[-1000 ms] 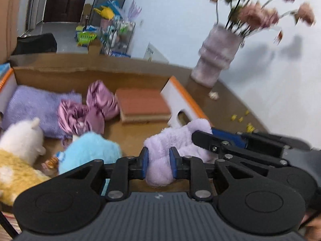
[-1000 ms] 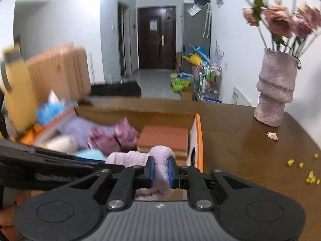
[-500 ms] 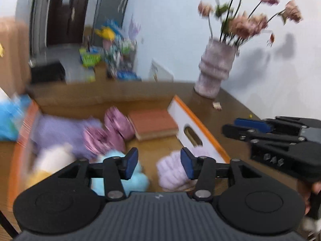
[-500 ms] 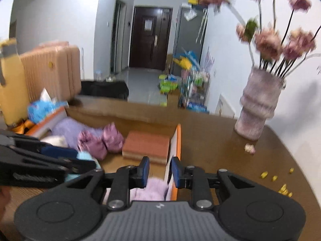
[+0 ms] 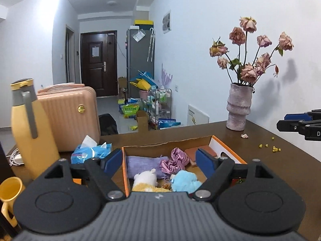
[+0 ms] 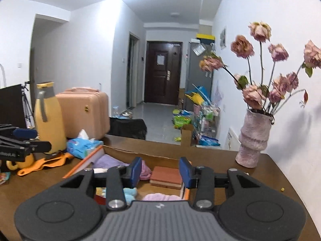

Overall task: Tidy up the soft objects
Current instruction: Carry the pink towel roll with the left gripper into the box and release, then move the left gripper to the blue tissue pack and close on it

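Observation:
An orange-rimmed cardboard box (image 5: 228, 154) on the brown table holds soft things: a purple cloth (image 5: 143, 163), a pink satin scrunchie (image 5: 174, 160), a white and yellow plush (image 5: 145, 180), a blue plush (image 5: 185, 181) and a brown sponge (image 5: 192, 154). In the right wrist view the lilac fluffy towel (image 6: 162, 197) lies in the box (image 6: 88, 161) next to the sponge (image 6: 167, 176). My left gripper (image 5: 159, 160) is open and empty above the box's near side. My right gripper (image 6: 159, 170) is open and empty above the box.
A pink vase (image 5: 238, 109) of dried roses stands at the table's far right, with petals and yellow crumbs (image 5: 269, 147) near it. At the left are a yellow bottle (image 5: 30, 132), a yellow mug (image 5: 10, 195), a blue tissue pack (image 5: 91, 152) and a pink suitcase (image 5: 70, 118).
Both grippers let go of the lilac towel, which dropped into the box. Both opened wide, then rose and pulled back from the box.

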`<state>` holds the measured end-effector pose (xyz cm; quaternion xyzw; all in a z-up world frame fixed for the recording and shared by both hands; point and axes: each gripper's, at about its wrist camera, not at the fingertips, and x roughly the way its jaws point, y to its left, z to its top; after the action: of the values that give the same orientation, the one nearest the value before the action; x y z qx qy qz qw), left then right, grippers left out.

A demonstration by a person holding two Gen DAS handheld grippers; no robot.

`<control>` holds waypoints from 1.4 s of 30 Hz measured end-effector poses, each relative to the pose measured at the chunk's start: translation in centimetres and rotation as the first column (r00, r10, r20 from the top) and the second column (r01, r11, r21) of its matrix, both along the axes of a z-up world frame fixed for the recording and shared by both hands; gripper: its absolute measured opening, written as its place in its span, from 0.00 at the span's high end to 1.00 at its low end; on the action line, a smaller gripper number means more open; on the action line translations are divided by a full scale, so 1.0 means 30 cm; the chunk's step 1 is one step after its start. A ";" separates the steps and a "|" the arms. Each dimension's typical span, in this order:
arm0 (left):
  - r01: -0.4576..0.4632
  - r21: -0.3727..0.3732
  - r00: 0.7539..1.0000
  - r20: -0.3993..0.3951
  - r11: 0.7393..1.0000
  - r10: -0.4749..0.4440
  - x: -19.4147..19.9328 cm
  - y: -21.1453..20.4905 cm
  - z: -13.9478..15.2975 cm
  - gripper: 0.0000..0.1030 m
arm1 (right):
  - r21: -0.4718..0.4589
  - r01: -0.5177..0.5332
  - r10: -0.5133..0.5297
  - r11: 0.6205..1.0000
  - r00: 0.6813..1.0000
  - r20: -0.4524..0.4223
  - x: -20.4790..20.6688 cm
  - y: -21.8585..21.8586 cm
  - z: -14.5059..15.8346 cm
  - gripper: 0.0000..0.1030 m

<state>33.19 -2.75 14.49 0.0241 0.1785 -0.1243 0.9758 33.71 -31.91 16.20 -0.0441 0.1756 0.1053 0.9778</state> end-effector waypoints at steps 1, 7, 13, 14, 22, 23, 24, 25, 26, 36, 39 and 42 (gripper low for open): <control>0.001 -0.008 1.000 -0.001 1.000 -0.001 -0.021 0.004 -0.009 0.17 | 0.006 -0.013 0.013 1.000 1.000 0.012 -0.021 0.005 0.000 0.59; 0.009 -0.025 1.000 -0.029 1.000 -0.010 -0.174 0.019 -0.130 0.16 | 0.054 -0.084 0.084 0.995 0.996 0.003 -0.175 0.033 -0.091 0.56; -0.009 -0.078 0.995 -0.097 0.997 0.001 -0.317 0.047 -0.277 0.15 | 0.095 -0.101 0.107 0.990 0.992 -0.069 -0.320 0.049 -0.258 0.56; -0.018 -0.091 0.993 -0.116 0.996 0.007 -0.330 0.054 -0.299 0.15 | 0.100 -0.104 0.112 0.990 0.990 -0.083 -0.345 0.052 -0.287 0.56; -0.054 -0.113 0.980 -0.196 0.992 0.031 -0.271 0.057 -0.354 0.15 | 0.202 -0.170 0.203 0.965 0.966 -0.160 -0.339 0.091 -0.390 0.56; -0.044 -0.116 0.978 -0.208 0.992 0.019 -0.259 0.048 -0.366 0.15 | 0.218 -0.174 0.214 0.960 0.962 -0.173 -0.322 0.101 -0.408 0.56; -0.038 -0.114 0.976 -0.219 0.993 0.012 -0.246 0.037 -0.377 0.15 | 0.235 -0.177 0.223 0.956 0.957 -0.186 -0.299 0.113 -0.429 0.56; -0.036 -0.107 0.973 -0.229 0.994 0.010 -0.231 0.025 -0.389 0.15 | 0.250 -0.178 0.231 0.952 0.952 -0.199 -0.273 0.124 -0.452 0.56; -0.037 -0.095 0.970 -0.244 0.995 0.013 -0.211 0.013 -0.405 0.15 | 0.265 -0.176 0.235 0.948 0.949 -0.211 -0.244 0.129 -0.473 0.56; -0.026 -0.114 0.941 -0.338 0.993 -0.014 -0.047 -0.058 -0.490 0.15 | 0.302 0.093 -0.012 0.949 0.966 -0.259 0.011 0.031 -0.603 0.53; -0.001 -0.158 0.930 -0.362 0.987 -0.057 0.004 -0.096 -0.507 0.18 | 0.336 0.101 -0.023 0.936 0.973 -0.229 0.041 0.001 -0.585 0.53; 0.016 -0.230 0.913 -0.394 0.973 -0.108 0.062 -0.128 -0.525 0.32 | 0.294 0.020 0.045 0.956 0.976 -0.213 0.086 0.029 -0.575 0.54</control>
<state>35.06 -6.58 -1.26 -0.1052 0.3600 -0.1769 0.9100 36.29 -31.05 -1.05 0.1127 0.2634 0.1409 0.9477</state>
